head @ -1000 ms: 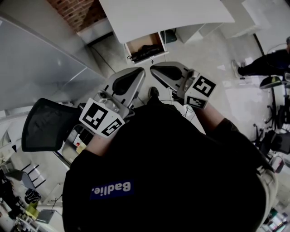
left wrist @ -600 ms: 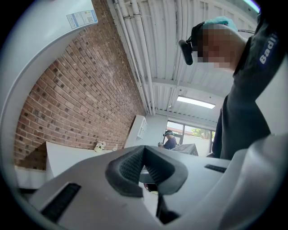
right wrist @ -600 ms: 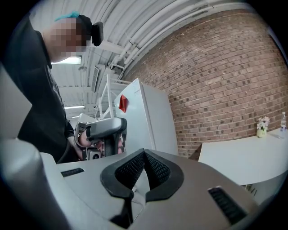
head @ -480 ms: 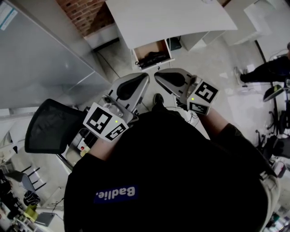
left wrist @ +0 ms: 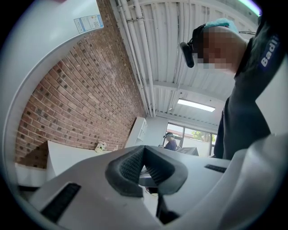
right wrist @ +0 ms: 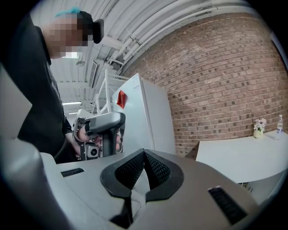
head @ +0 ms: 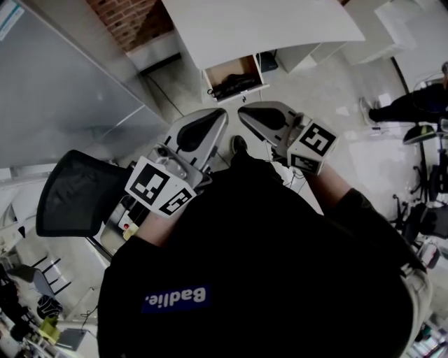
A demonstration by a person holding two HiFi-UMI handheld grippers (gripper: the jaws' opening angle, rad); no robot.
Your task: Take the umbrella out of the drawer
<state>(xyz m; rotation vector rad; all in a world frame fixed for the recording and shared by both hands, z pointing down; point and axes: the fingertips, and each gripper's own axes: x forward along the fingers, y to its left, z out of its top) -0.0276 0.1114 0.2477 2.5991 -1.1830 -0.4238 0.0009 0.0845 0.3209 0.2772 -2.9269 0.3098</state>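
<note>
In the head view an open drawer [head: 235, 77] sits under the white table [head: 259, 28], some way ahead of both grippers. A dark umbrella [head: 234, 85] lies inside it. My left gripper [head: 221, 114] and right gripper [head: 242, 110] are held side by side in front of the person's body, tips close together and short of the drawer. In the left gripper view the pads [left wrist: 135, 164] meet with nothing between them. The right gripper view shows the same: its pads [right wrist: 155, 168] are closed together and empty. Neither gripper view shows the drawer.
A black mesh office chair [head: 73, 192] stands at the left beside a grey panel [head: 63, 91]. A brick wall [head: 129, 17] runs behind the table. Another person [head: 413, 105] stands at the far right. A tall white cabinet [right wrist: 144, 117] shows in the right gripper view.
Both grippers have shifted slightly with the person, still side by side and shut. The drawer and umbrella have not moved.
</note>
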